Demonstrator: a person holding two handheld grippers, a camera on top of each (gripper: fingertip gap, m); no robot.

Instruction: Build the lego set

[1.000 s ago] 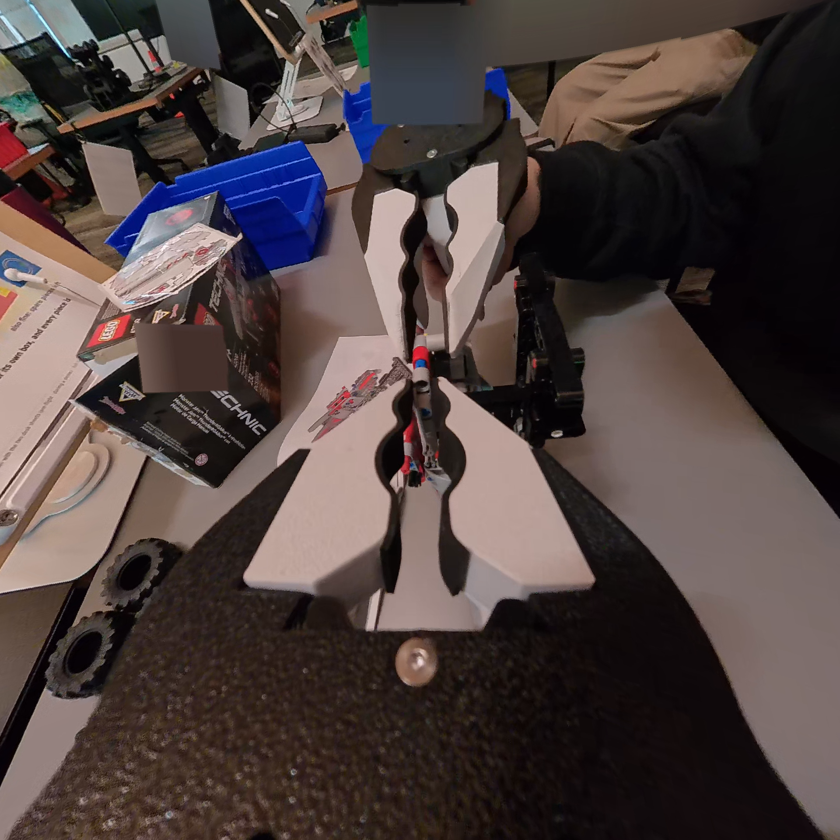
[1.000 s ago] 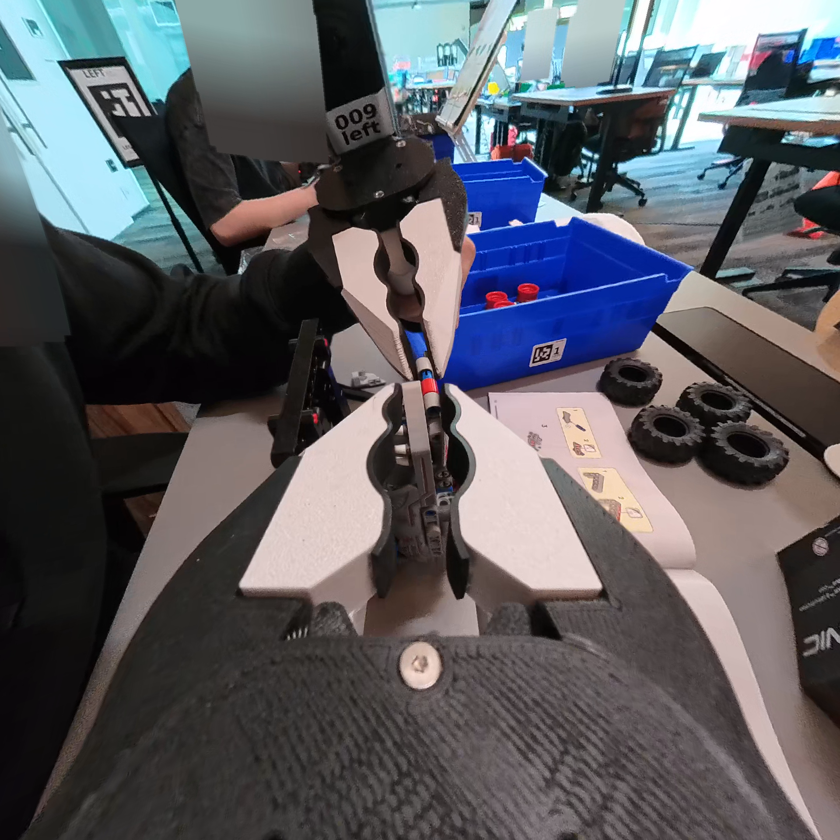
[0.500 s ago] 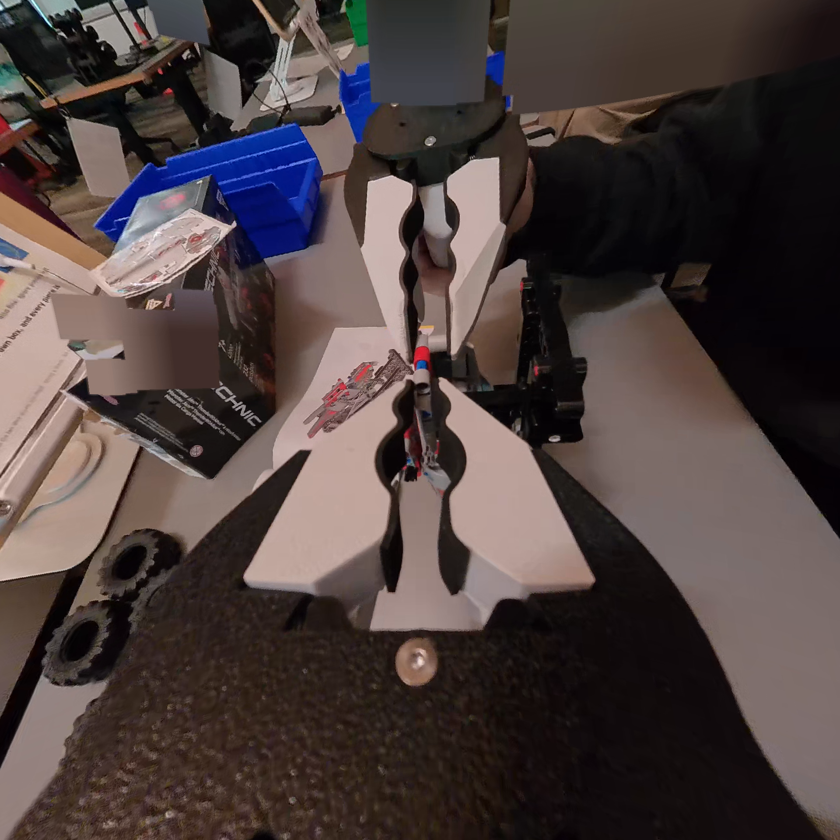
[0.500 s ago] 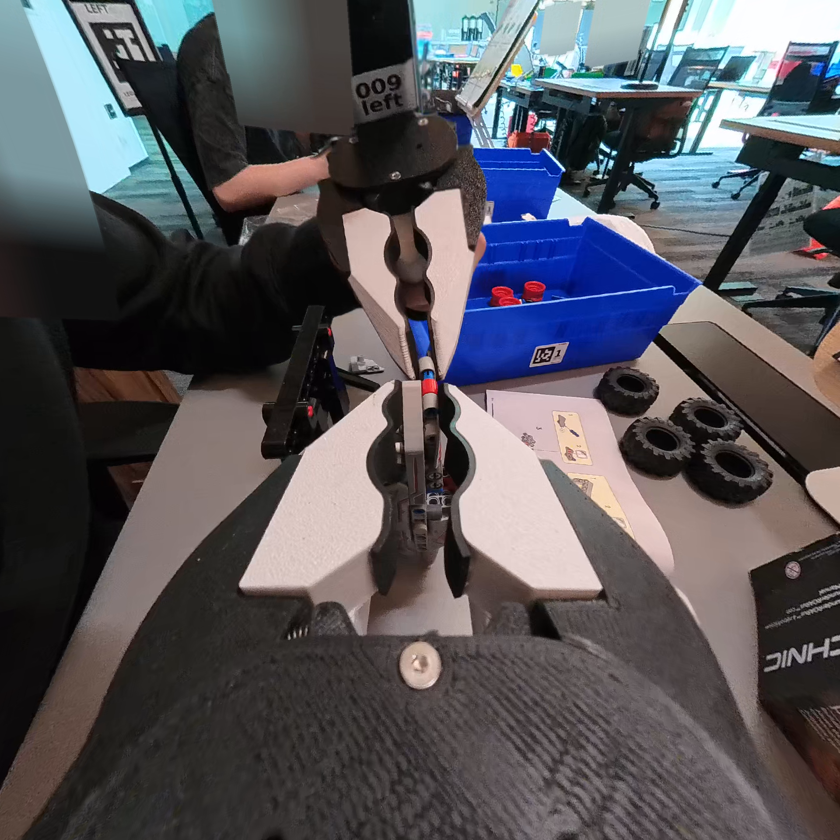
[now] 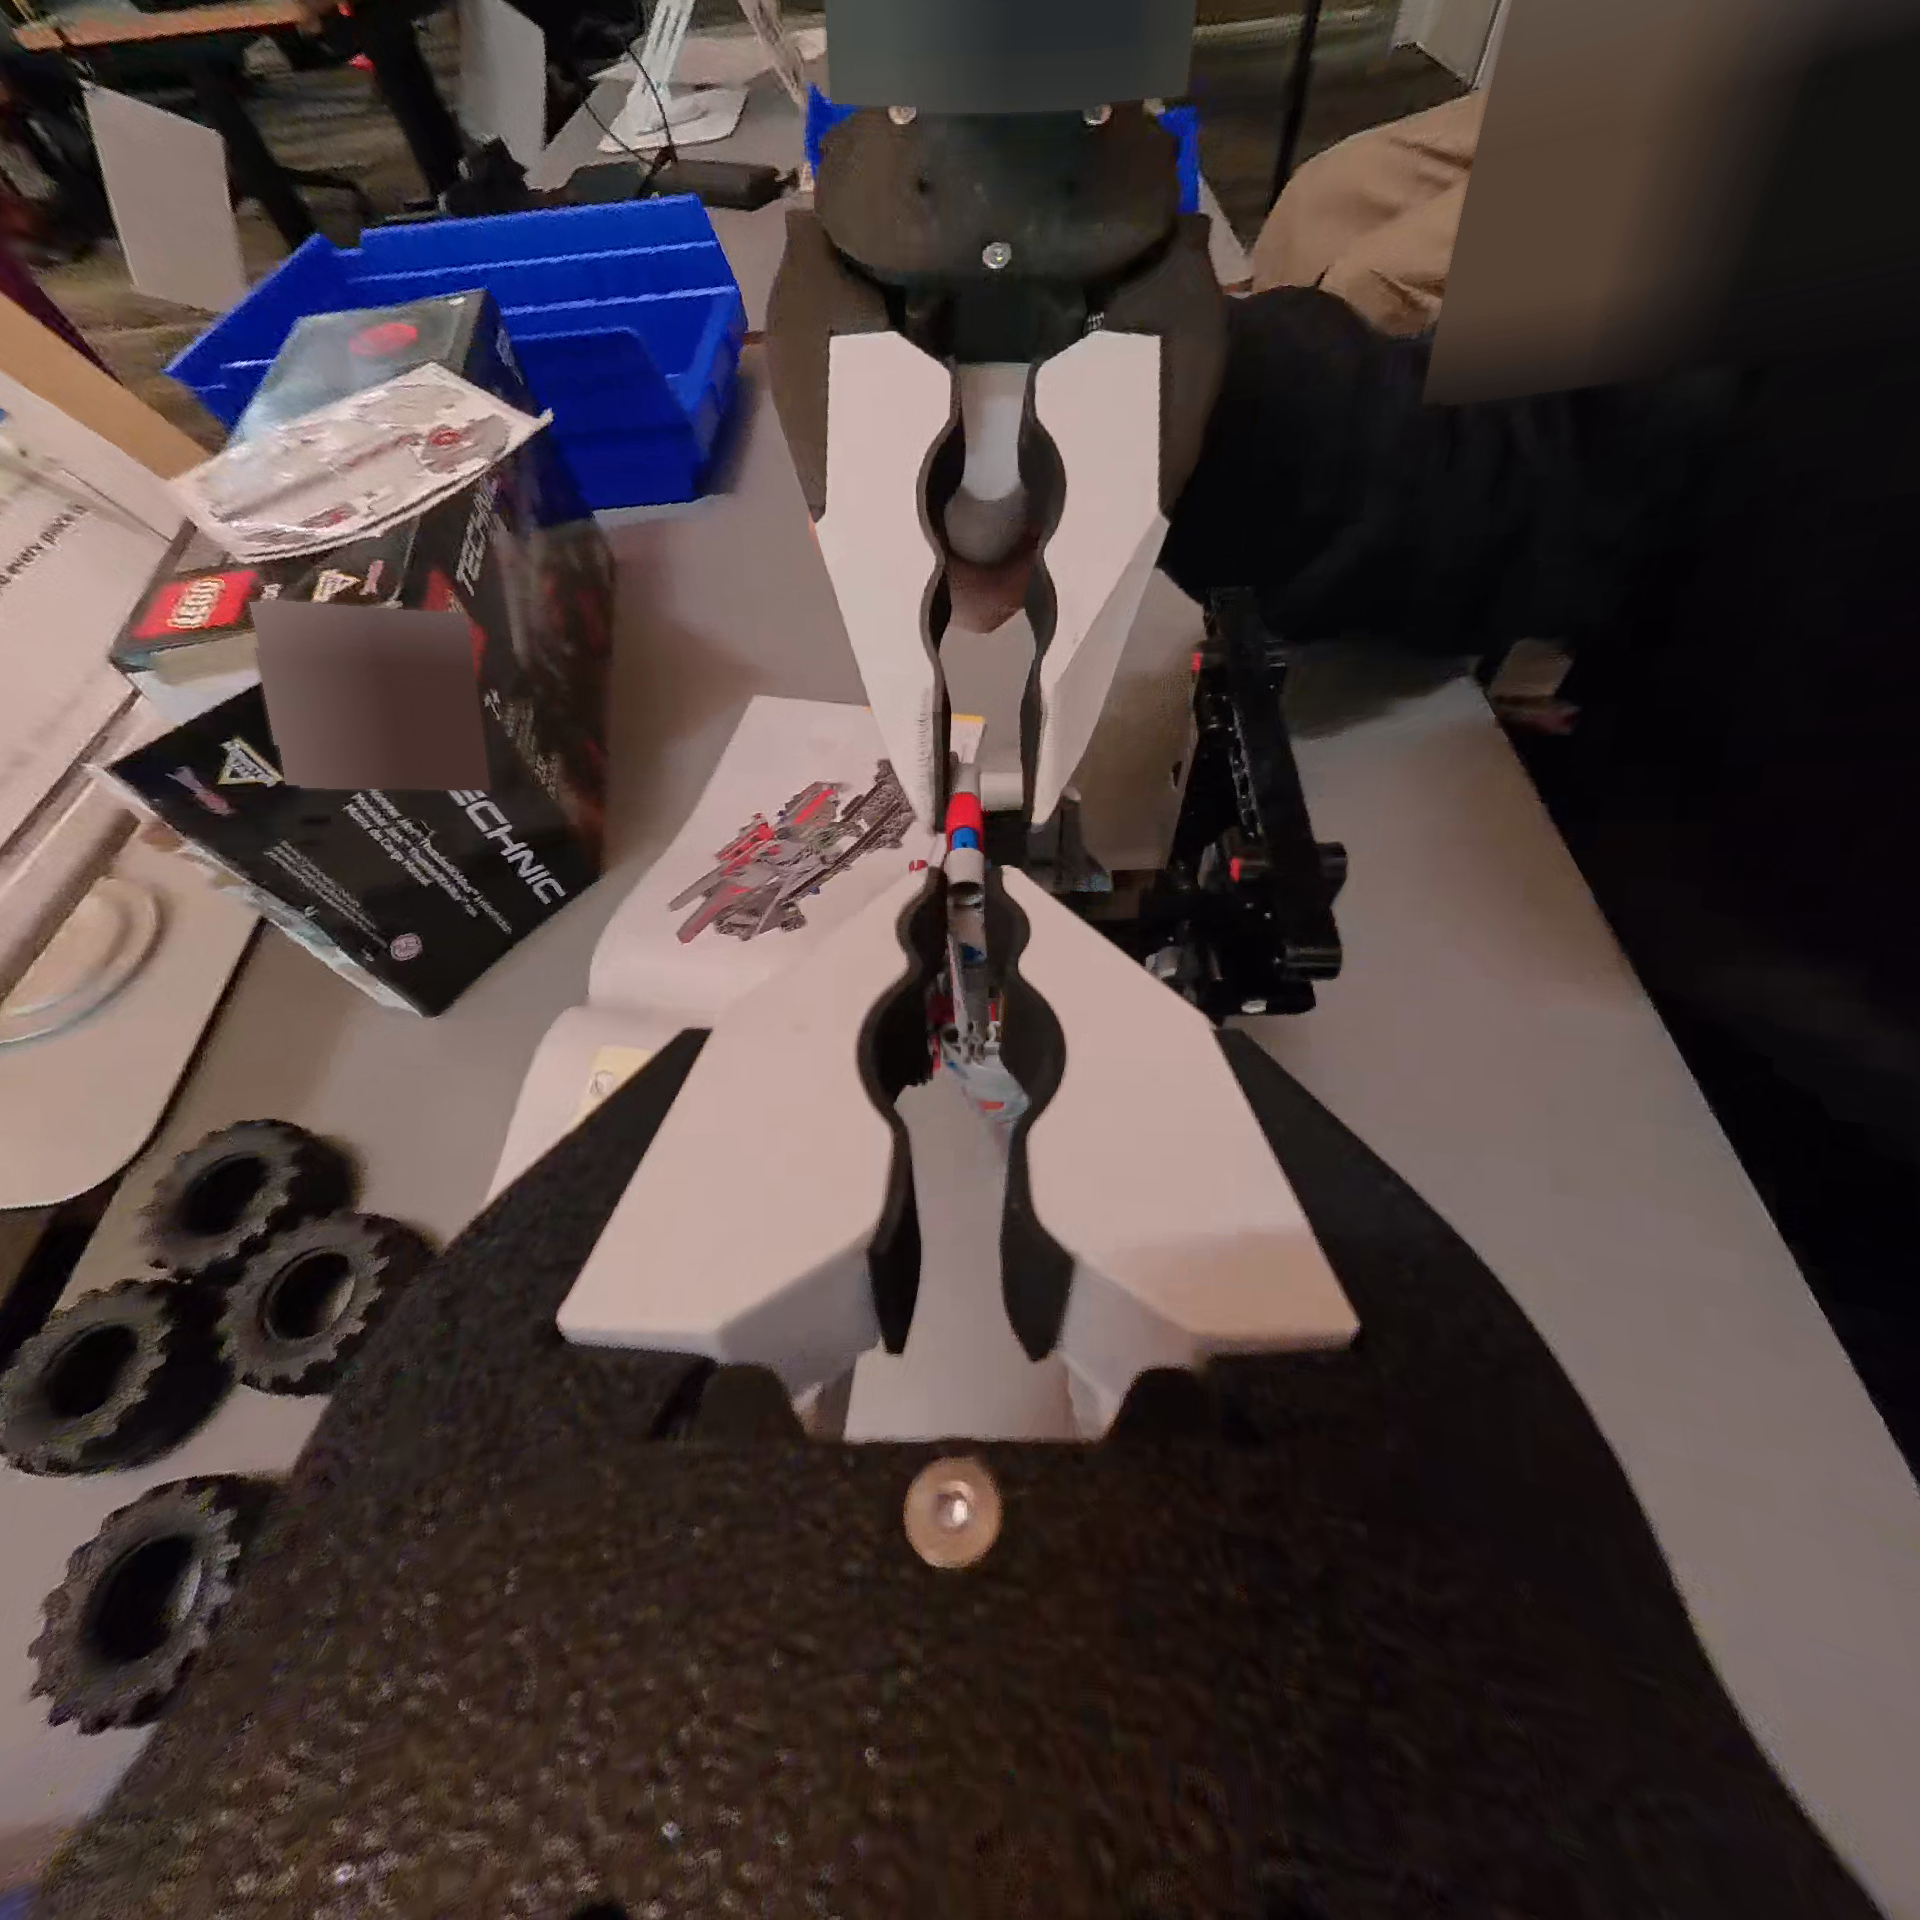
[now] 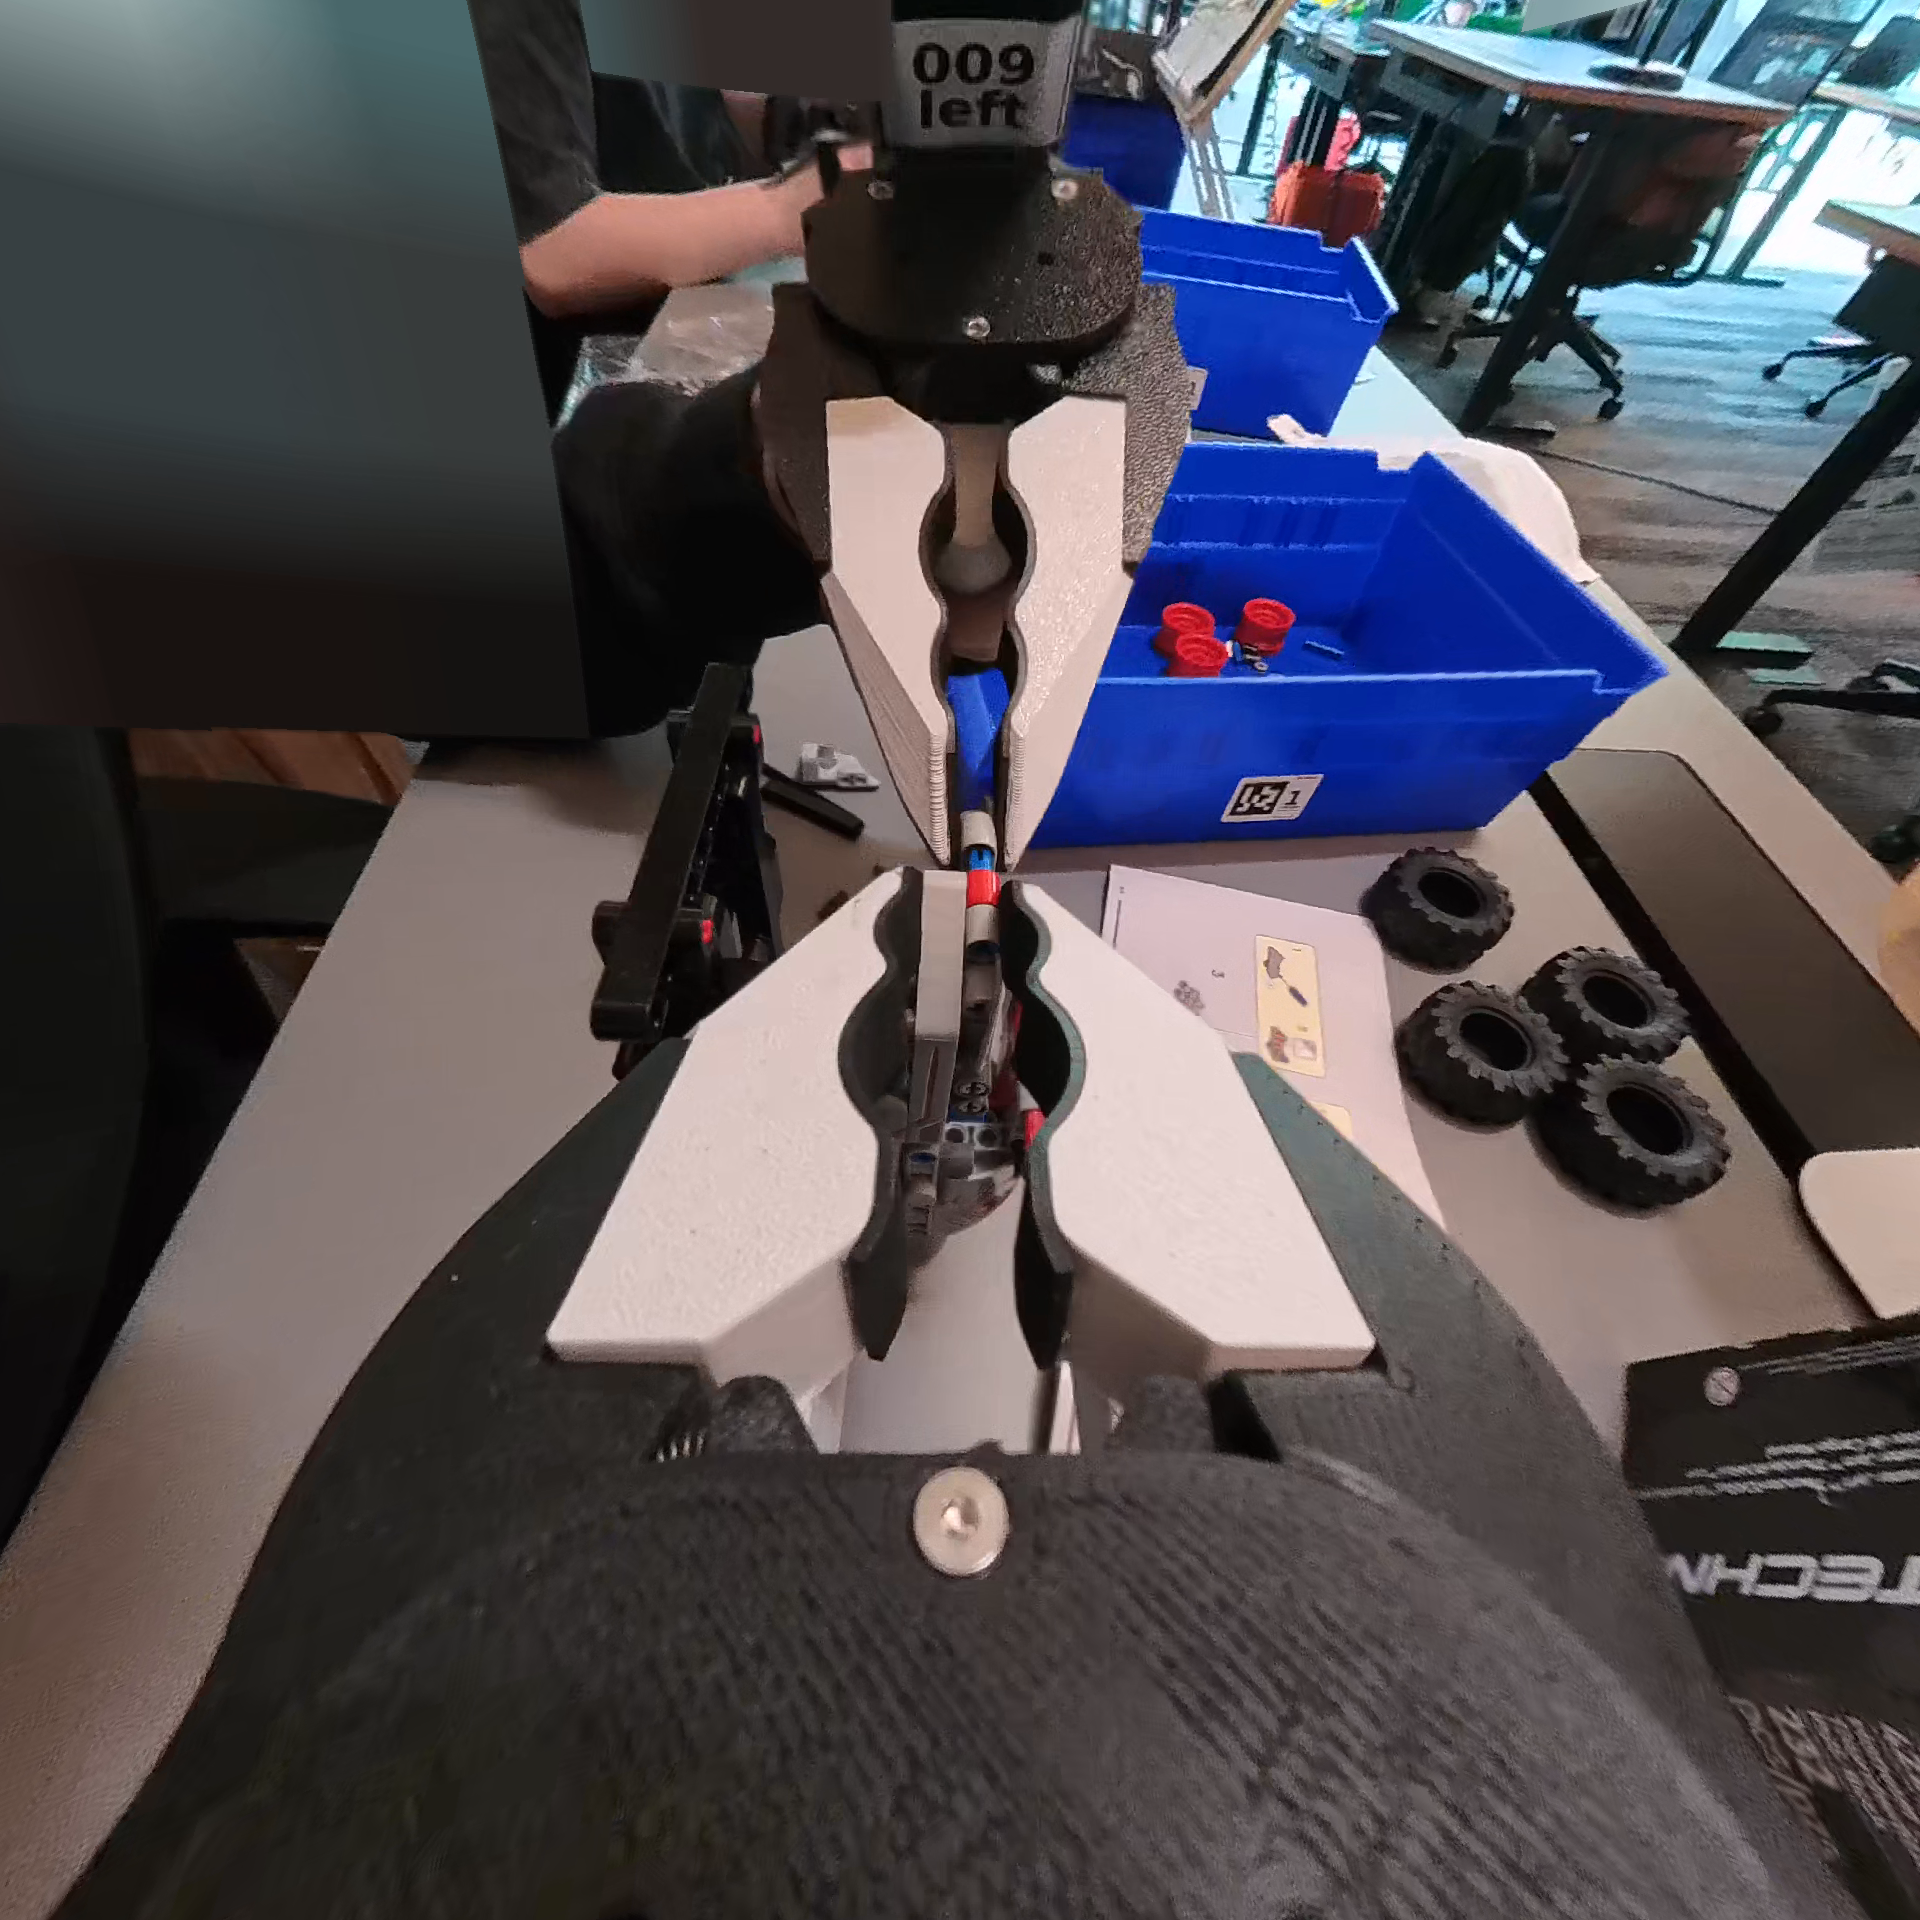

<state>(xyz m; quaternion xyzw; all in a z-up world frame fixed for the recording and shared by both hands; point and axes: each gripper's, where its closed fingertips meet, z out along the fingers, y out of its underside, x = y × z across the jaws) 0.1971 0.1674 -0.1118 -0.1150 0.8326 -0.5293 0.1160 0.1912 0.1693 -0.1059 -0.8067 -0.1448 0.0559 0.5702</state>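
— Grippers, where are they?

— Tip to tip at frame centre. My left gripper (image 5: pixel 961 904) has its jaws clamped on a grey, red and blue lego assembly (image 5: pixel 968 1023); my right gripper (image 6: pixel 961 894) is clamped on a grey lego piece (image 6: pixel 940 997). A slim red-and-blue axle (image 6: pixel 977 883) bridges the two.

— And the rest?

— Black lego frame (image 5: pixel 1252 831) at right of centre on the worktop (image 5: pixel 1507 1091), instruction booklet (image 5: pixel 769 862) beside it, black tyres (image 5: pixel 281 1299) lower left, blue bin (image 6: pixel 1351 665) upper right holding red hubs (image 6: pixel 1226 629).
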